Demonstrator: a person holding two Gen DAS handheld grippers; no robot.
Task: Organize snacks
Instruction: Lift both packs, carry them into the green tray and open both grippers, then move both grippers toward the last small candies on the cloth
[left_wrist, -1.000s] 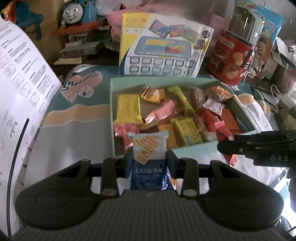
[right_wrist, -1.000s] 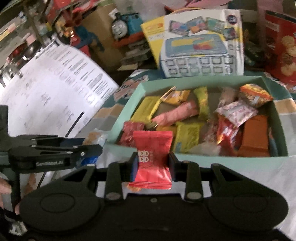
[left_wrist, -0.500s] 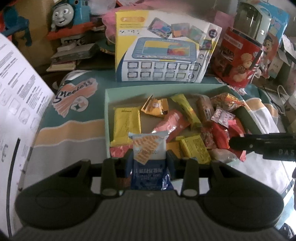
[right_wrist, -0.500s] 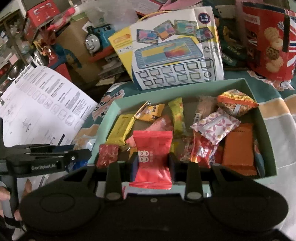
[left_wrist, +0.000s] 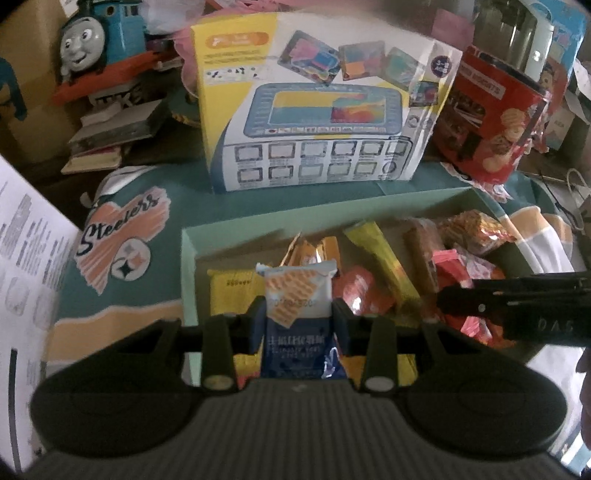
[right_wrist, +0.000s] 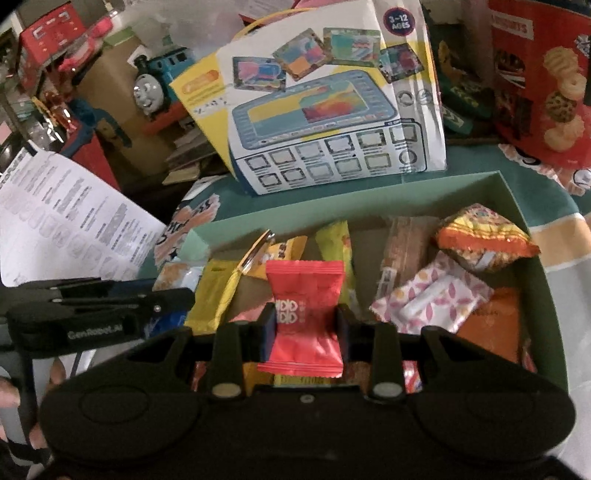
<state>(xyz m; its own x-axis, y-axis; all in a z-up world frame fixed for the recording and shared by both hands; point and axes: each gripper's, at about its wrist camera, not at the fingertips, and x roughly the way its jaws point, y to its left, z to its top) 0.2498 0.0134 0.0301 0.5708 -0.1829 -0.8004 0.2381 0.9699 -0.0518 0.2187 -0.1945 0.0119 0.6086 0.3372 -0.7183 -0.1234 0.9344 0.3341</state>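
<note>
Soft teal blanket (left_wrist: 155, 291) with a Steelers logo and pale stripes. On it: green snack box (left_wrist: 189, 266), toy box (left_wrist: 317, 110) standing behind, red cookie tin (left_wrist: 495, 110) and white paper (left_wrist: 26, 258).

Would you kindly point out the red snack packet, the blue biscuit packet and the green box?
red snack packet (right_wrist: 304, 317), right wrist view, printed front.
blue biscuit packet (left_wrist: 298, 295), left wrist view, pale upper half.
green box (right_wrist: 532, 236), right wrist view, right wall.

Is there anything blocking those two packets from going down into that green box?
Nothing visible blocks them. The blue cracker packet in the left gripper and the red packet in the right gripper are both over the open green box, which has only loose snacks inside.
</note>
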